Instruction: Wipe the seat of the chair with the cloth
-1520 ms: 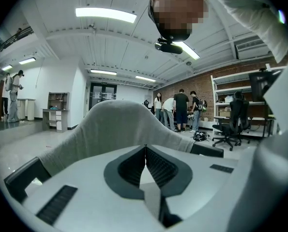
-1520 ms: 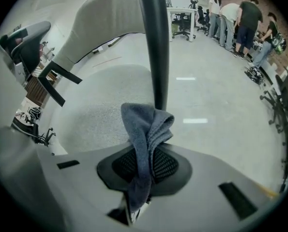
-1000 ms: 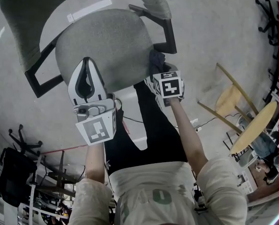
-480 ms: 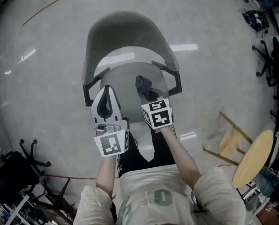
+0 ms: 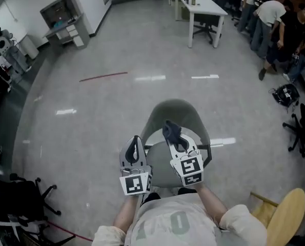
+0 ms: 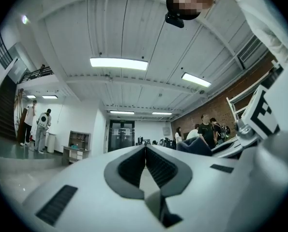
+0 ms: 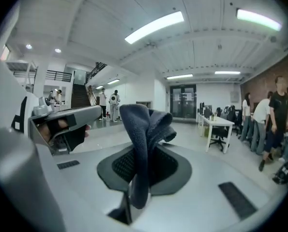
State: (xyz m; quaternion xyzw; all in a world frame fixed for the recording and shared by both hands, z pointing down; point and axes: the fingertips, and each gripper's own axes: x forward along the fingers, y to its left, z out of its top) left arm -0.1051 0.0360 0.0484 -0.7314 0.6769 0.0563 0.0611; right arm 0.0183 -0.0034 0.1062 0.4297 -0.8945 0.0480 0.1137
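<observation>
left hand-held gripper (image 5: 136,139): white, black pads (image 6: 159,168), marker cube (image 5: 136,184) | right hand-held gripper (image 5: 177,141): same | shirt (image 5: 173,225): cream, short-sleeved

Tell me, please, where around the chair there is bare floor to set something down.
The widest bare floor lies ahead of the chair, up to the white table and the cabinet. The right edge is crowded with people and office chairs; the lower left holds dark chair bases. The seat sits beneath the left gripper and right gripper.
</observation>
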